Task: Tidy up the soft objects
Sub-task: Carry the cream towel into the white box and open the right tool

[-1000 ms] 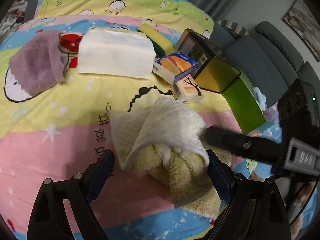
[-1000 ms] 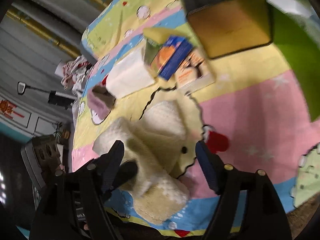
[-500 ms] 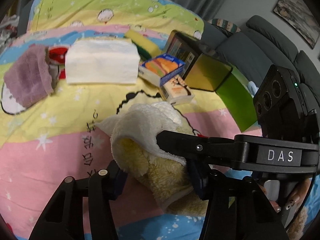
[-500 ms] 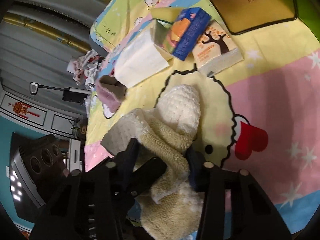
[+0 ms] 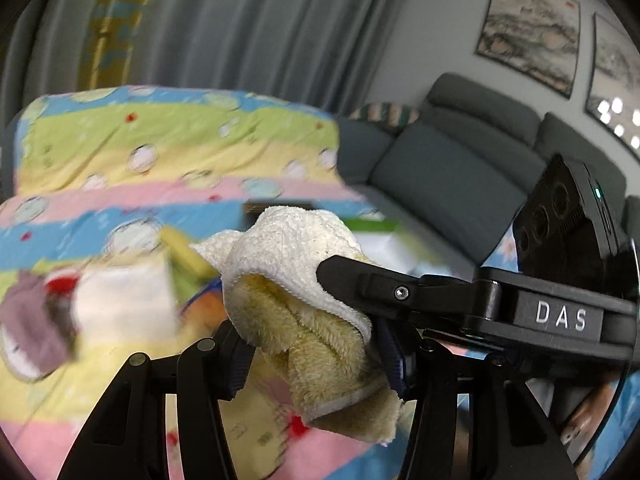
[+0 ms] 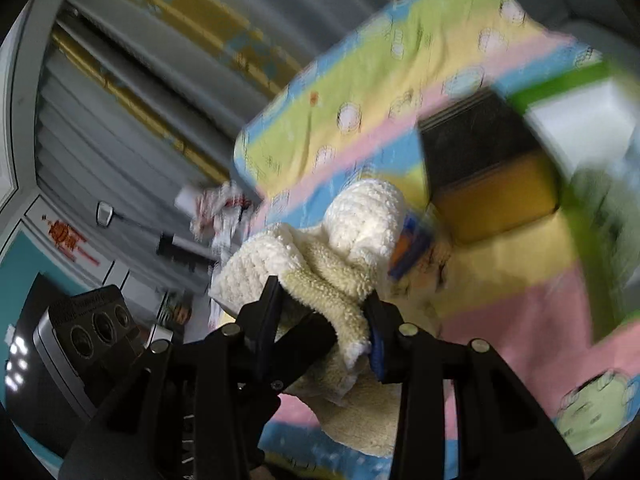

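A crumpled cream-and-yellow fluffy towel (image 5: 304, 300) is held above the pastel striped cartoon-print bedsheet (image 5: 168, 148), clamped from both sides. The left gripper (image 5: 316, 354) is closed on the towel's lower yellow folds, its blue-padded fingers (image 5: 394, 360) pressed into the pile. The right gripper (image 6: 326, 320) is likewise clamped on the same towel (image 6: 340, 248), and in the left wrist view its black finger is seen laid across the towel's white upper fold.

Beyond the towel, on the bedsheet (image 6: 360, 92), the other items are seen only as blur: a white rectangular tissue pack (image 5: 124, 300) to the towel's left, a mauve folded cloth (image 5: 32, 324) further left again, and a dark-rimmed yellow storage box (image 6: 496, 184) to the towel's right in the right wrist view. A grey upholstered sofa (image 5: 452, 168) is seen behind the towel to the right, with grey curtains (image 5: 248, 28) behind the bedsheet.
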`<state>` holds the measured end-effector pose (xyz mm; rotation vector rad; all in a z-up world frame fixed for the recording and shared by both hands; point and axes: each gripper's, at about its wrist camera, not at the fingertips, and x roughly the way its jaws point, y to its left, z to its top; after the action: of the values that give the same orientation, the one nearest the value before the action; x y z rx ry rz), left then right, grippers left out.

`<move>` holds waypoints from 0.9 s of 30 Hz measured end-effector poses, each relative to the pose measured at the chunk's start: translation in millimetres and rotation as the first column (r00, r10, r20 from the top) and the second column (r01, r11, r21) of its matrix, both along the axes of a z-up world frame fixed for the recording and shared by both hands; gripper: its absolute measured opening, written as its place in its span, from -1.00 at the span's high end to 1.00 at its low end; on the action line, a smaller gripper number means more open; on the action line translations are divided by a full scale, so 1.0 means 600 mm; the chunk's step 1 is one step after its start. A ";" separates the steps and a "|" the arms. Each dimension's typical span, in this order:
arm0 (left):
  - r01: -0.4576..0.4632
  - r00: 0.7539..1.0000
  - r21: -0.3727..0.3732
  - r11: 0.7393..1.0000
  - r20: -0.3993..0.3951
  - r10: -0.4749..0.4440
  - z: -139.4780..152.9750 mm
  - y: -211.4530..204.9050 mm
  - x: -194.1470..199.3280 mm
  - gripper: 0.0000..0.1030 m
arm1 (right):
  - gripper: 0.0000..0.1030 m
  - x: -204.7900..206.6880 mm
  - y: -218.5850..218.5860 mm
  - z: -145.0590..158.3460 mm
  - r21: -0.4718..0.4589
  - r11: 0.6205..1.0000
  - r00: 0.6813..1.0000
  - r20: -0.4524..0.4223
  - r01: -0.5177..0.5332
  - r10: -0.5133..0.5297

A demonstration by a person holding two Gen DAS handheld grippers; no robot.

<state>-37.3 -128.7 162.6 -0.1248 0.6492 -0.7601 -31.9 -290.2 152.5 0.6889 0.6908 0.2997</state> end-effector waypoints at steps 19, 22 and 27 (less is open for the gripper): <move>0.241 0.970 -0.031 0.970 0.006 -0.241 -0.019 -0.312 0.105 -0.06 | 0.27 0.035 -0.307 -0.028 0.046 0.935 0.932 0.077 0.352 -0.355; 0.256 0.966 -0.018 0.967 -0.031 -0.256 -0.042 -0.337 0.117 -0.06 | 0.27 0.038 -0.330 -0.055 0.083 0.904 0.907 0.009 0.419 -0.421; 0.239 0.969 -0.020 0.971 -0.063 -0.240 -0.069 -0.348 0.111 -0.07 | 0.23 0.033 -0.342 -0.071 0.082 0.876 0.879 -0.033 0.476 -0.475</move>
<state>29.6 -337.3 121.1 -0.0828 0.7294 -0.9967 -11.8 -495.5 110.0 0.9211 0.4987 -0.1317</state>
